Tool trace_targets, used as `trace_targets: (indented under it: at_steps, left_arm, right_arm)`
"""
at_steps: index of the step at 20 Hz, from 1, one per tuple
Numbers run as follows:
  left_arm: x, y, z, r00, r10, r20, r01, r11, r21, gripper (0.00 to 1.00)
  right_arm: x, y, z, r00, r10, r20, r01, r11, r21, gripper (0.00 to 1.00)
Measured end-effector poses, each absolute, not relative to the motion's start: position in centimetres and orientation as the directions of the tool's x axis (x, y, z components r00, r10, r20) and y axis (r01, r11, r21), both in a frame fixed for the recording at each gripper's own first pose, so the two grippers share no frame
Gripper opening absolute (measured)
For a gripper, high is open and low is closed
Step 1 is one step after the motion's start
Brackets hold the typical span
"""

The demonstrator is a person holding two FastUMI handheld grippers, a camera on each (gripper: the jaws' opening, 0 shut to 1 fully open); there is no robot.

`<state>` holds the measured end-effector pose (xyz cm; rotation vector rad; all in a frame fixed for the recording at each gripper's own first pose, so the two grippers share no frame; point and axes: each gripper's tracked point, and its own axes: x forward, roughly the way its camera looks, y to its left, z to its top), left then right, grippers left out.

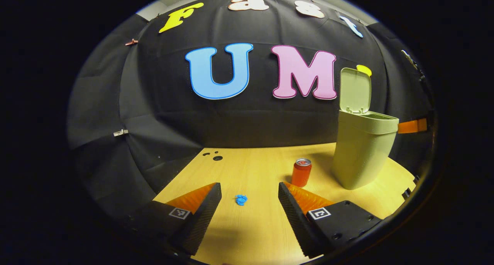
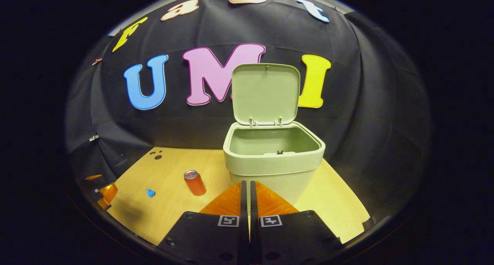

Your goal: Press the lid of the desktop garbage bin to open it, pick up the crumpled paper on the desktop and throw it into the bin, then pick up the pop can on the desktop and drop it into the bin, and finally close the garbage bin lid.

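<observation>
Pale green plastic, the desktop garbage bin [image 2: 274,161] stands on the light wooden table [image 2: 170,215] with its hinged lid [image 2: 265,93] tipped upright at the back, so the mouth is open to take things. The crumpled paper, a small blue wad [image 1: 241,199], lies on the table, well apart from the bin. The orange pop can with a silver top [image 1: 301,172] stands upright between the paper and the bin, near the bin's base.

The left gripper [image 1: 250,203] has its jaws spread wide and holds nothing; the wad lies on the table ahead, in line with the gap between its fingers. I judge it is lined up to take the paper, the next step with the lid already up. The right gripper [image 2: 247,199] has its fingers closed together with nothing between them, and faces the bin's front wall.

The right gripper view looks down into the bin and shows no rubbish in the part of its inside it can see; it also catches the left gripper at the table's far left edge. The left gripper view shows the bin from the side, its inside hidden, but gives the paper's place against the jaws.
</observation>
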<state>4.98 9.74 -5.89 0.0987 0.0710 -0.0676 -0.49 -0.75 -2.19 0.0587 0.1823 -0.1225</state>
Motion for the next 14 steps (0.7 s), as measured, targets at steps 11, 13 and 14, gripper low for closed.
trace_targets:
  at_steps: [11,13,14]
  left_arm:
    - [15.1,12.1,-14.1,0.964,0.015,-0.264,-0.027,0.999,-0.045,0.99]
    - [16.9,12.0,-15.3,0.958,0.022,-0.287,-0.034,0.999,-0.035,0.96]
    - [17.8,11.9,-15.8,0.954,0.028,-0.297,-0.038,0.999,-0.026,0.99]
  right_arm:
    - [-1.4,0.3,-8.4,0.931,-0.002,-0.366,-0.004,1.000,-0.015,0.58]
    - [-1.8,0.9,-8.9,0.922,0.023,-0.387,-0.034,0.999,-0.022,0.82]
    - [-1.9,1.0,-9.3,0.918,0.030,-0.396,-0.044,0.999,-0.026,0.87]
